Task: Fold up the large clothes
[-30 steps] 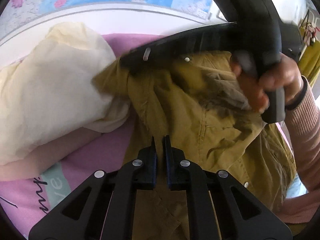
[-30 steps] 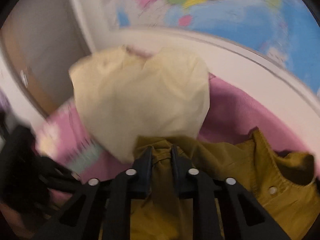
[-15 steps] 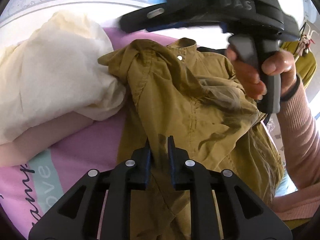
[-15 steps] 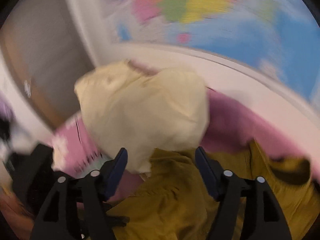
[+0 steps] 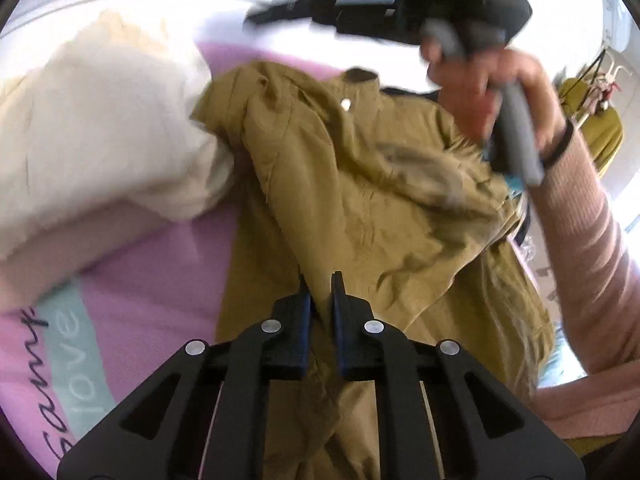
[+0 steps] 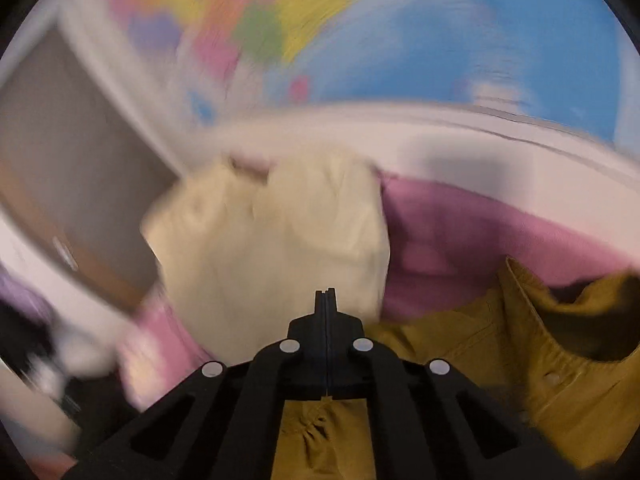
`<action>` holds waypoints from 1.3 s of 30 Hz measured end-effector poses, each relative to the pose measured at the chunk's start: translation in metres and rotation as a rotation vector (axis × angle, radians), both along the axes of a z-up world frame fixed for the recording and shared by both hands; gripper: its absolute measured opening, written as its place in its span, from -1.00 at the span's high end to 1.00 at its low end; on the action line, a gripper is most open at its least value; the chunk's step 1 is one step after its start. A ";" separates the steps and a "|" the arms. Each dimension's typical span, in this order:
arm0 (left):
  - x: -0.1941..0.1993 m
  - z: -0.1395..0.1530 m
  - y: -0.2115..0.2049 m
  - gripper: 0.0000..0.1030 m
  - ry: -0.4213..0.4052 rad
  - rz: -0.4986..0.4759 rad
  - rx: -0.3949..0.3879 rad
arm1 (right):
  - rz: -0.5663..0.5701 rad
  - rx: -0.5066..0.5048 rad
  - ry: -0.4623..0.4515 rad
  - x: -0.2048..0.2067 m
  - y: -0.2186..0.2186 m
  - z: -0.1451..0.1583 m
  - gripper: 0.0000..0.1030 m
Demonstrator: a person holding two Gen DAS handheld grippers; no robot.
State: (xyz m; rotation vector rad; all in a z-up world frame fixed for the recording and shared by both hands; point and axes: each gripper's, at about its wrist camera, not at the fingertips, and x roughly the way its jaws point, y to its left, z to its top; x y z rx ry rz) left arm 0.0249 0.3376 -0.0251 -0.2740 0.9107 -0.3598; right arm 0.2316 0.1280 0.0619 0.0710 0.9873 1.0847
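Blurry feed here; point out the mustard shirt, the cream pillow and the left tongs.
mustard shirt [image 5: 360,208], left wrist view, crumpled front panel.
cream pillow [image 5: 100,140], left wrist view, its broad face.
left tongs [image 5: 320,292], left wrist view, between the tips.

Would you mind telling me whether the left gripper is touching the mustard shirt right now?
Touching. In the left wrist view the left gripper has its fingers nearly closed on a fold of the mustard shirt, with cloth pinched between them.

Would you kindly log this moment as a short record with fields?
garment: mustard shirt, crumpled on pink sheet
left tool: shut on shirt fabric
right tool: shut, empty, raised above shirt
beside shirt: cream cloth
behind: wall map
fold status: not yet folded
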 end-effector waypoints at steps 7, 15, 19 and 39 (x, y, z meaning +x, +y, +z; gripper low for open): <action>-0.003 -0.003 0.012 0.79 0.002 0.027 -0.057 | 0.116 -0.125 -0.092 -0.028 0.005 -0.013 -0.14; -0.001 -0.003 -0.012 0.79 0.000 0.009 0.005 | 0.255 -0.407 -0.388 -0.074 0.058 -0.037 0.17; -0.003 0.000 -0.014 0.79 -0.017 0.015 0.011 | 0.253 -0.410 -0.366 -0.068 0.059 -0.042 0.80; 0.003 0.006 0.013 -0.15 -0.009 0.067 -0.043 | 0.057 -0.100 -0.093 -0.020 -0.014 -0.020 -0.10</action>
